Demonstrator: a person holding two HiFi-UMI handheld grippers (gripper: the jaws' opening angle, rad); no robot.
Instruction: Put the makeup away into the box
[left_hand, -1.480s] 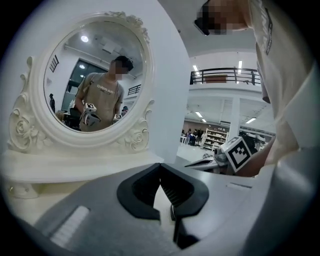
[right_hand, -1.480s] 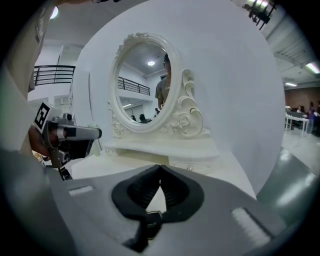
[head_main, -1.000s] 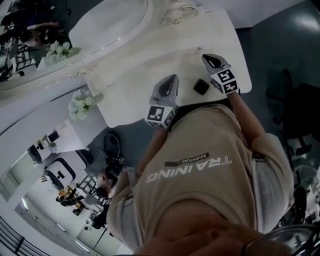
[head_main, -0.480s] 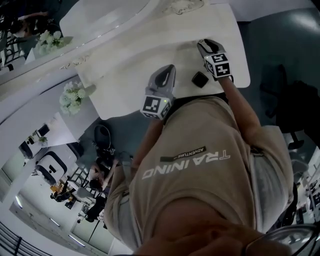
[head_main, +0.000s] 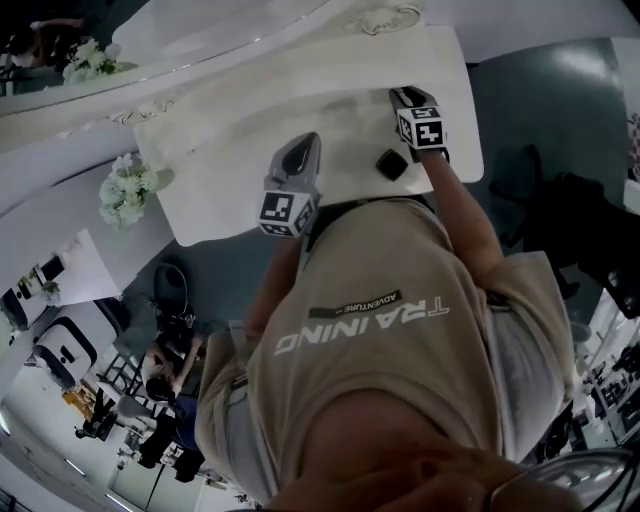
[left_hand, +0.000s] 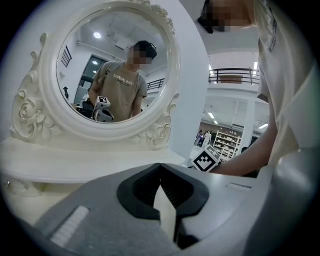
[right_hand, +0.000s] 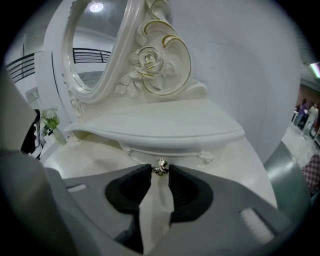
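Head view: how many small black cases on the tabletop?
1. The black case lies near the front edge of the table, toward its right end. Others may be hidden behind the person's body.

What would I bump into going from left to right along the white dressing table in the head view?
Bunch of white flowers with green leaves → grey left gripper → small black square case.
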